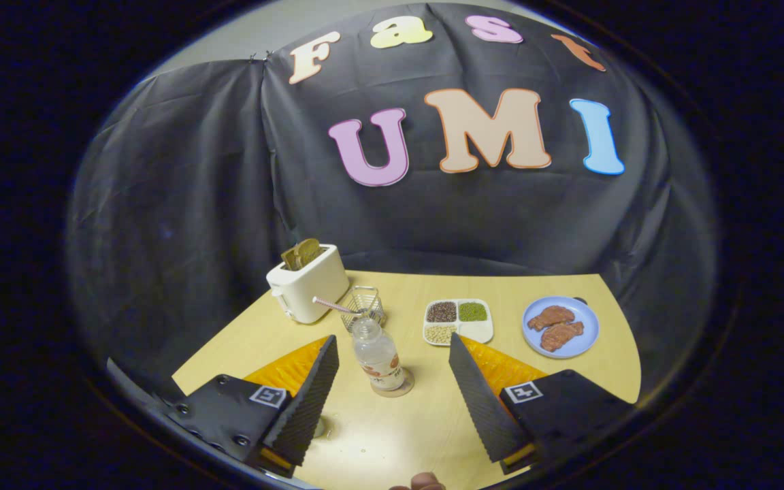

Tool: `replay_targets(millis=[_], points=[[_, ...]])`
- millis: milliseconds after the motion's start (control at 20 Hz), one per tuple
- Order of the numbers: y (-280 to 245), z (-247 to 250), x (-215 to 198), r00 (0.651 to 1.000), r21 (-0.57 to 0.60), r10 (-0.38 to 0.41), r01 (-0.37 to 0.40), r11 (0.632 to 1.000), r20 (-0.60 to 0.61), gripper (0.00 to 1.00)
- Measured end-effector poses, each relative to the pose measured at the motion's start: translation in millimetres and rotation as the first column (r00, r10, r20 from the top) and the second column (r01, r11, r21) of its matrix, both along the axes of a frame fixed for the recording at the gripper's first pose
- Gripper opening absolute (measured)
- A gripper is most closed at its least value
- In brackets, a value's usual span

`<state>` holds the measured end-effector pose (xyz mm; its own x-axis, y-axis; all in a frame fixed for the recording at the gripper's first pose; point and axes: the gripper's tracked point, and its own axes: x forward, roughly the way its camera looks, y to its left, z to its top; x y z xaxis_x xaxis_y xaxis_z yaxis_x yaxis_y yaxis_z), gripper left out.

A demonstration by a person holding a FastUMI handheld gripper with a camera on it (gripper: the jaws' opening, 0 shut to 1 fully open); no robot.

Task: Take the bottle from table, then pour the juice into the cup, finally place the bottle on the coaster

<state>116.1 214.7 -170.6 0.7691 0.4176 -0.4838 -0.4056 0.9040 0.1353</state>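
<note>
A pale wooden table (392, 435) stands in a booth walled with creased black cloth (181, 204), a strip of light wall showing above the cloth's top edge. The gripper (392, 354) hovers over the table's near edge with its two fingers spread wide apart and gripping nothing. Between them, slightly closer to the left finger, the bottle (377, 357) stands upright on a round coaster (399, 389), clear with a label round its lower half. Just beyond the bottle sits a small wire basket (365, 306) with a striped straw (333, 305) sticking out toward a white toaster (307, 282) near the far left corner, bread in its slots. A divided tray (459, 321) of beans and grains lies toward the middle of the far edge, and a blue plate (561, 327) with two brown pieces of food rests near the far right edge. A glare spot shines on the wood near the fingers. At the near edge a fingertip (422, 482) shows.
</note>
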Motion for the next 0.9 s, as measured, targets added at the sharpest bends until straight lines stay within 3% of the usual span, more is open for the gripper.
replay_targets(millis=[150, 450, 900], points=[[-23.6, 28.9, -14.6, 0.996, -0.04, -0.013, 0.017, 0.999, 0.084, 0.99], [-61.2, 91.7, -25.8, 0.971, 0.026, -0.12, 0.118, 0.993, 0.208, 0.99], [-157.2, 219.5, -4.9, 0.87, 0.124, -0.291, 0.263, 0.957, 0.399, 0.99]])
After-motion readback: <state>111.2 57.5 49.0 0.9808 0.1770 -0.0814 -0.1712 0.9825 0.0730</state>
